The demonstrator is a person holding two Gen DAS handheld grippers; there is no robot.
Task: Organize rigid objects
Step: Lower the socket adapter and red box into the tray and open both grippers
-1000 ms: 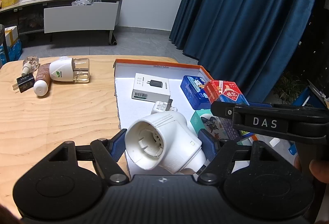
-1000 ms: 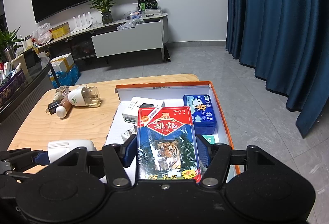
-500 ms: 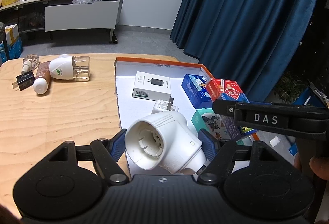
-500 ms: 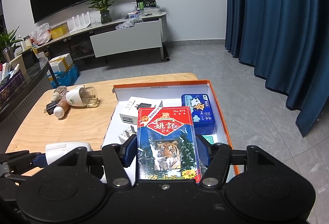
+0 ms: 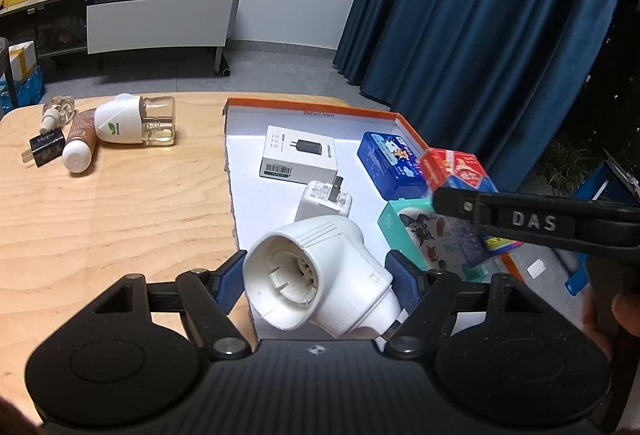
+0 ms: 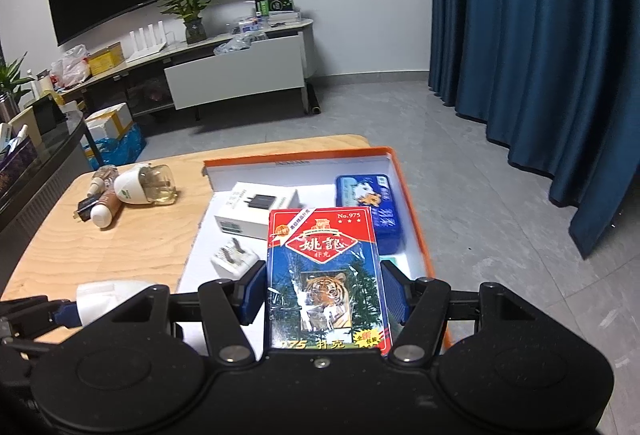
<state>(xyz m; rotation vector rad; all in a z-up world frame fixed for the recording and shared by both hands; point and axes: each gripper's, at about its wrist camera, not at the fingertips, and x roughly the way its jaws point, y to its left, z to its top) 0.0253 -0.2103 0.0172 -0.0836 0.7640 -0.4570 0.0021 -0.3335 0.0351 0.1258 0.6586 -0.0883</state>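
Both grips unchanged: left fingers (image 5: 316,283) clamp white plug (image 5: 320,275), right fingers (image 6: 324,293) card box (image 6: 324,275).

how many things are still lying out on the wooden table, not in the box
4, clustered at the far left of the table: small clear bottle, black plug, brown tube, white-capped clear bottle. More may be hidden behind the gripper.

In tray (image 5: 308,106): 4 boxes (image 5: 299,157), 1 charger (image 5: 325,202); on table (image 5: 112,211): 3 bottles (image 5: 136,120), 1 blk plug (image 5: 46,145).
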